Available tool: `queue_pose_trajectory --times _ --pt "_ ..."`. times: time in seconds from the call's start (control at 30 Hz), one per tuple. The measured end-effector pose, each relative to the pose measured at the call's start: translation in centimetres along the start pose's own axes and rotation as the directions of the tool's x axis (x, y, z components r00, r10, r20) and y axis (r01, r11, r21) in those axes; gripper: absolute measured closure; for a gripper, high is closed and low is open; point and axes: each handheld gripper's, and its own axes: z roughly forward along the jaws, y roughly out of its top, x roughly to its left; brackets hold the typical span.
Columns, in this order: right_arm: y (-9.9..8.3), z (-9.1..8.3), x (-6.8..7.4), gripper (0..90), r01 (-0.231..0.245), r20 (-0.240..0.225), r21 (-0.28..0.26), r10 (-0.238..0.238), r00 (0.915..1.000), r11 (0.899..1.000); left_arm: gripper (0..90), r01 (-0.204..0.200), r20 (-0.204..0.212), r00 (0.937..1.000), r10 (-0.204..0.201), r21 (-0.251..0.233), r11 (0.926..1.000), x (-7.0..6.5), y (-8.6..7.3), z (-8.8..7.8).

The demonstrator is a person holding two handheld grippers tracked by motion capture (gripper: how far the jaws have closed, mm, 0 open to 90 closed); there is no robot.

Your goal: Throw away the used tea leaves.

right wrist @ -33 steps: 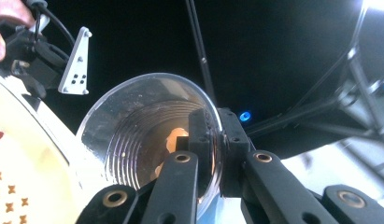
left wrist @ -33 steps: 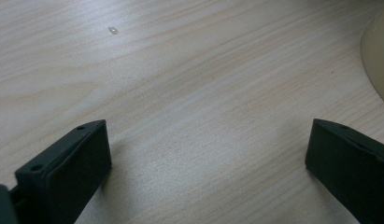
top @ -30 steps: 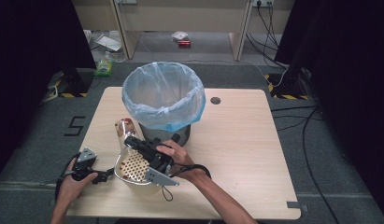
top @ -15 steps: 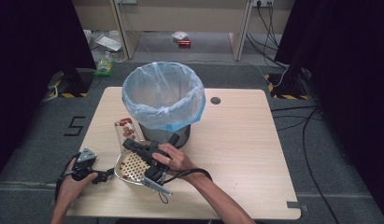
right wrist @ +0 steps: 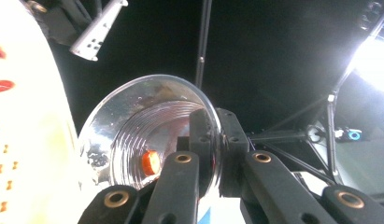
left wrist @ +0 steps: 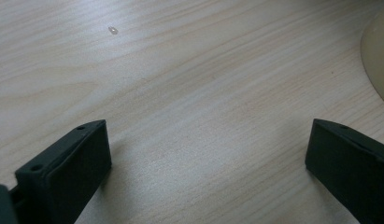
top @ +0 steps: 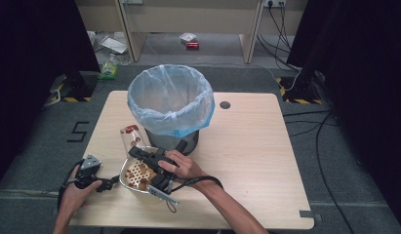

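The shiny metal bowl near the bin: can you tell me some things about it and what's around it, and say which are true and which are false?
1. The right gripper is clamped on the rim of the shiny metal bowl. True.
2. The round waste bin has a red bag in it. False: its liner is pale blue plastic.
3. The left gripper holds a spoon. False: its jaws stand open over bare light wooden table.
4. A small orange piece of food sits inside the metal bowl. True.
5. The bin lies tipped on its side. False: it stands upright on the table, just behind the bowl.
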Motion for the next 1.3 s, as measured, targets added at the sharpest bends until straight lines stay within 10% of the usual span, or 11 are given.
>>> queue_pose_trajectory --times 0.1,0.47,0.57,0.77,0.97,1.07,1.17,1.2,1.23,1.3 --pt "0.1 -0.3 -0.1 87.3 -0.044 0.001 -0.002 0.044 0.999 0.999 0.0 0.0 0.0 1.0 0.0 0.0 1.0 0.0 0.0 0.0" --pt "0.8 -1.2 0.5 87.8 0.062 0.028 -0.021 -0.061 0.9977 0.998 0.0 0.0 0.0 1.0 0.0 0.0 1.0 0.0 0.0 0.0" --pt "0.0 -0.8 1.1 87.6 0.07 -0.031 0.02 -0.07 0.9971 0.997 0.0 0.0 0.0 1.0 0.0 0.0 1.0 0.0 0.0 0.0" --pt "0.5 -1.0 0.7 87.4 0.039 -0.028 0.011 -0.039 0.9989 0.999 0.0 0.001 -0.001 1.0 -0.001 0.0 1.0 0.0 0.0 0.0" --pt "0.0 -1.5 0.1 87.0 -0.087 -0.049 0.03 0.088 0.9949 0.996 0.0 0.001 0.0 1.0 -0.001 0.0 1.0 0.0 0.0 0.0" --pt "-0.5 -1.7 -1.2 86.6 -0.285 -0.055 0.062 0.288 0.9559 0.957 0.0 0.001 0.0 1.0 -0.001 0.0 1.0 0.0 0.0 0.0" --pt "-0.4 -1.9 -2.1 86.7 -0.34 -0.06 0.048 0.342 0.9378 0.939 0.0 0.001 0.0 1.0 -0.001 0.0 1.0 0.0 0.0 0.0" --pt "-0.2 -2.1 -3.1 86.6 -0.413 -0.086 0.055 0.416 0.9051 0.909 0.0 0.001 0.0 1.0 -0.001 0.0 1.0 0.0 0.0 0.0" --pt "-0.2 -2.1 -3.1 86.6 -0.413 -0.086 0.055 0.416 0.9051 0.909 0.0 0.001 0.0 1.0 -0.001 0.0 1.0 0.0 0.0 0.0" --pt "-0.2 -2.3 -4.0 86.4 -0.478 -0.106 0.072 0.483 0.8692 0.876 0.0 0.001 0.0 1.0 -0.001 0.0 1.0 0.0 0.0 0.0"
